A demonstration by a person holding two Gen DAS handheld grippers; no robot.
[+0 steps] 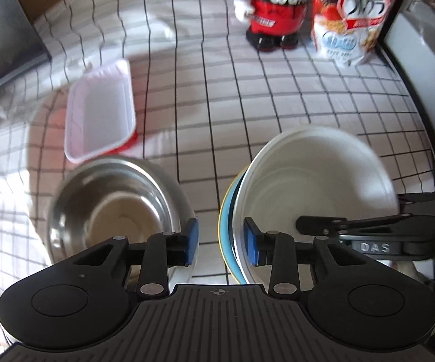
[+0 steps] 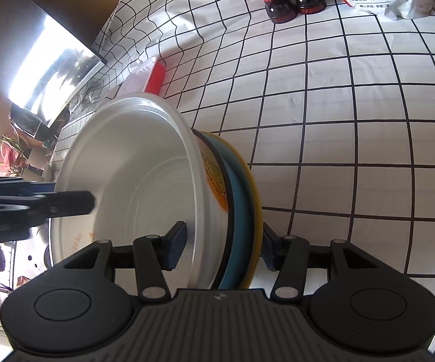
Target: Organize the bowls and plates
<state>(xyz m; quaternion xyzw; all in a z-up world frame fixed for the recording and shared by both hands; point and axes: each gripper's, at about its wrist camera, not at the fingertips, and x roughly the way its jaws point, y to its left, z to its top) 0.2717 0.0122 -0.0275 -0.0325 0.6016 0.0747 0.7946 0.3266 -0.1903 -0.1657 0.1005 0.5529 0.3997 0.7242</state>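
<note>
A tilted stack of a white bowl, a blue plate and a yellow plate is held on edge above the checked cloth. My right gripper is shut on this stack, one pad inside the bowl, the other behind the yellow plate. In the left wrist view the same white bowl and blue plate sit at right, with the right gripper's finger reaching in. My left gripper is open, its right pad inside the bowl's rim, its left pad over a steel bowl.
A white-and-red rectangular container lies on the cloth beyond the steel bowl. A red toy figure and a cereal bag stand at the back. A dark screen is at far left.
</note>
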